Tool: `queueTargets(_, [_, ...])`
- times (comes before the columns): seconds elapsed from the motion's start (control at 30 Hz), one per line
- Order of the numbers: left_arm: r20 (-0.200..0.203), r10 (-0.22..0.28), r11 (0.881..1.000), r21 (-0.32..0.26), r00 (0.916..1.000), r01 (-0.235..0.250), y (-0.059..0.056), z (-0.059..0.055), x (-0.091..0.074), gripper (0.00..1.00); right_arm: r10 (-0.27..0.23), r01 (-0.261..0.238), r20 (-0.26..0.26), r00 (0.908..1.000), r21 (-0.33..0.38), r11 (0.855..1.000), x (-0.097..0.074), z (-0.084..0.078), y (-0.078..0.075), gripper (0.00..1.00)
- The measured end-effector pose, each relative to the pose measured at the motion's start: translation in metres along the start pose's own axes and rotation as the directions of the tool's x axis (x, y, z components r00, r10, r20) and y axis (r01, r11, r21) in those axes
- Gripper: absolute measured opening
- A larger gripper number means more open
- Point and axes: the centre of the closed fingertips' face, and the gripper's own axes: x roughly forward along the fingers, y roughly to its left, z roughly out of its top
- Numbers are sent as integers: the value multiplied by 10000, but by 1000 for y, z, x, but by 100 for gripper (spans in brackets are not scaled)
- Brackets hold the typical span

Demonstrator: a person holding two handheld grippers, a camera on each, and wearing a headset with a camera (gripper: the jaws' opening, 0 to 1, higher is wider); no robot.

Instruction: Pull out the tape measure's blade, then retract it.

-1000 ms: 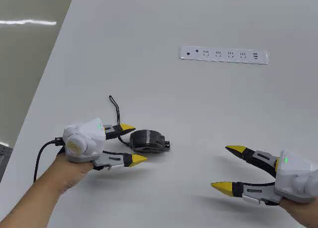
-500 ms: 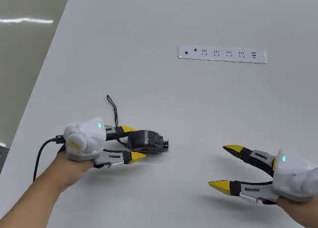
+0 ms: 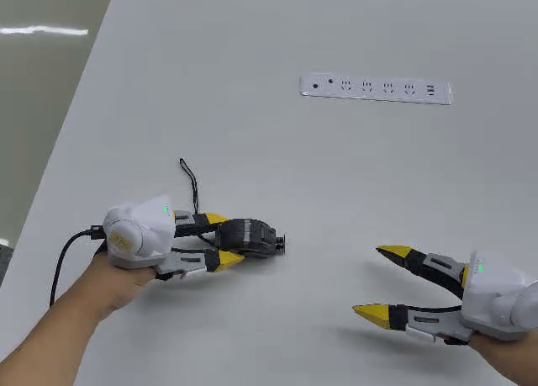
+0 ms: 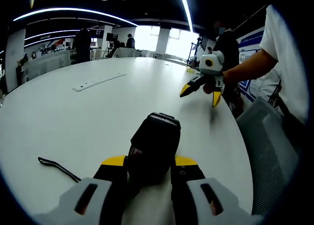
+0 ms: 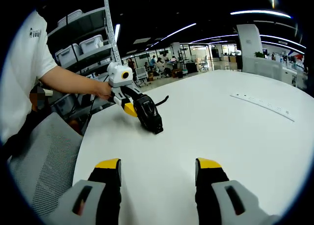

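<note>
A black tape measure (image 3: 249, 237) lies on the white table, its wrist strap (image 3: 190, 181) trailing away behind it. My left gripper (image 3: 220, 240) has its yellow-tipped jaws closed against both sides of the case; in the left gripper view the tape measure (image 4: 155, 145) sits squeezed between the fingertips (image 4: 114, 161). No blade is drawn out. My right gripper (image 3: 385, 282) hovers over the table to the right of it, jaws spread wide and holding nothing. In the right gripper view the tape measure (image 5: 148, 113) and the left gripper (image 5: 128, 105) appear ahead.
A white power strip (image 3: 376, 90) lies flat farther back on the table (image 3: 252, 92). The table's left edge (image 3: 63, 138) runs diagonally, with floor beyond. A black cable (image 3: 67, 257) hangs from the left gripper's rear.
My left gripper slid forward around the tape measure and closed onto its case. The right gripper stayed nearly still.
</note>
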Motion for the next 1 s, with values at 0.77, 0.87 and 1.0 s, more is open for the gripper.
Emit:
queueTargets(0.77, [-130, -283, 9979, 585, 9995, 290, 0, -2, 1, 28, 769, -749, 208, 9968, -820, 9938, 24, 10, -2, 50])
queueTargets(0.87, [-125, -339, 9977, 581, 9993, 346, 1, -2, 1, 28, 820, -798, 241, 9963, -801, 9936, 30, 10, -6, 51])
queueTargets(1.0, [-178, -437, 9968, 661, 9989, 448, 1, -2, 1, 28, 902, -876, 273, 9955, -842, 9926, 39, 10, -6, 50])
